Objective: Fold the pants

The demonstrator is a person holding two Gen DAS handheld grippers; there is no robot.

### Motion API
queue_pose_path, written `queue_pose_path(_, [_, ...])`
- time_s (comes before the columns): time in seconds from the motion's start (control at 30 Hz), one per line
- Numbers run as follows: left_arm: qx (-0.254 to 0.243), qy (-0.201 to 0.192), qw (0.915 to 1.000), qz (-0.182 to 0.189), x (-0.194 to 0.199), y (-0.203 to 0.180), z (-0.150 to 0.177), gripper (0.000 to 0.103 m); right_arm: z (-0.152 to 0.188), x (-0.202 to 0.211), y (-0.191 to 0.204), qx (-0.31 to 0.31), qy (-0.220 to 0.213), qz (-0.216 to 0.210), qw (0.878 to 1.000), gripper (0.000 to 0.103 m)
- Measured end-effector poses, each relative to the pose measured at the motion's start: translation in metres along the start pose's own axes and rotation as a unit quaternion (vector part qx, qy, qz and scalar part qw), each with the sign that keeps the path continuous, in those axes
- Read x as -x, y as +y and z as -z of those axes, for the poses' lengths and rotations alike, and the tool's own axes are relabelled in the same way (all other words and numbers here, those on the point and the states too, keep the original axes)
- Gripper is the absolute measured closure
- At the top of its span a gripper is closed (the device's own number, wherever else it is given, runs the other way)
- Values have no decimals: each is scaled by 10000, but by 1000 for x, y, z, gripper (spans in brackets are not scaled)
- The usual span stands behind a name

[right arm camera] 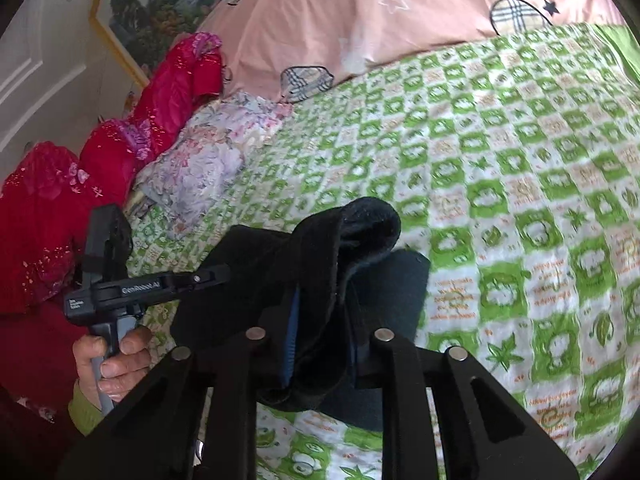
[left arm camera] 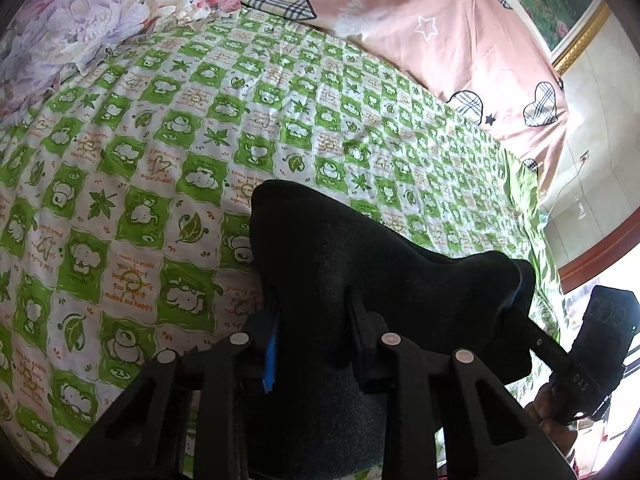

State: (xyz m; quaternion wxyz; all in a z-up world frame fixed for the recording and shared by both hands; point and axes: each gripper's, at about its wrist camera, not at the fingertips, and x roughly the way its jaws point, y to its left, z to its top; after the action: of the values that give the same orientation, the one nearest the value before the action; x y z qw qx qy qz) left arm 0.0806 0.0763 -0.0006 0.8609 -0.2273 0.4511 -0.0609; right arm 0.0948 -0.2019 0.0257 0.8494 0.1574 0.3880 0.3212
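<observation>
The pants [left arm camera: 352, 264] are black and bunched, held up above the green-and-white checked bed sheet [left arm camera: 140, 160]. My left gripper [left arm camera: 316, 320] is shut on a fold of the pants, which hides its fingertips. In the right wrist view my right gripper [right arm camera: 320, 336] is shut on another bunch of the pants [right arm camera: 340, 264]. The right gripper's body shows at the lower right of the left wrist view [left arm camera: 568, 364]. The left gripper's body, held in a hand, shows at the left of the right wrist view [right arm camera: 132, 288]. The two grippers are close together.
A pink quilt with plaid hearts [left arm camera: 420, 32] lies along the far side of the bed. A floral pillow [right arm camera: 200, 160] and red bedding [right arm camera: 132, 128] sit at one end. A framed picture [right arm camera: 168, 4] hangs on the wall. The bed edge [left arm camera: 544, 248] runs at the right.
</observation>
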Motion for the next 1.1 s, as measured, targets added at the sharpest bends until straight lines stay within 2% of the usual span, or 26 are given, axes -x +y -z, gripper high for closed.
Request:
queue_pose_path(0.17, [154, -111, 9996, 216, 12, 10, -3, 78, -11, 3, 12, 236, -122, -243, 9994, 88])
queue_pose_path(0.33, [55, -75, 9999, 129, 3, 9, 4, 76, 6, -8, -10, -71, 203, 33, 9998, 87])
queue_pose_path(0.4, [-81, -96, 9999, 1, 0, 4, 6, 65, 13, -9, -21, -273, 256, 266, 9989, 79])
queue_pose_path(0.47, [-182, -120, 9997, -144, -1, 3, 8, 56, 17, -6, -30, -415, 231, 447, 9979, 61])
queue_pose_path(0.5, [-197, -130, 9995, -215, -1, 3, 9, 50, 17, -5, -34, -501, 213, 451, 9975, 59])
queue_pose_path(0.63, [-43, -131, 9997, -223, 5, 10, 9, 41, 9, 3, -36, -661, 99, 446, 9968, 58])
queue_pose_path(0.67, [-2, -165, 9996, -243, 8, 12, 8, 38, 5, 3, -34, -667, 57, 432, 9968, 54])
queue_pose_path(0.7, [19, -190, 9995, -268, 8, 13, 7, 37, 0, 2, -31, -699, 19, 438, 9966, 49])
queue_pose_path(0.73, [57, -198, 9993, -303, 7, 14, 4, 36, -3, 0, -29, -751, -21, 462, 9961, 38])
queue_pose_path(0.77, [103, -187, 9993, -319, 6, 15, 3, 33, -5, -2, -28, -792, -51, 474, 9957, 32])
queue_pose_path(0.83, [241, -153, 9990, -334, 2, 18, -1, 32, -7, -11, -25, -805, -18, 557, 9952, 31])
queue_pose_path(0.9, [305, -157, 9988, -358, -2, 18, -3, 32, -2, -21, -23, -646, 131, 879, 9939, 32])
queue_pose_path(1.0, [324, -50, 9984, -465, -12, 22, -4, 31, 13, -28, -32, -411, 329, 1174, 9917, 37])
queue_pose_path(1.1, [318, 48, 9989, -342, -22, 27, -1, 31, 27, -32, -56, -717, 439, 1006, 9914, 37])
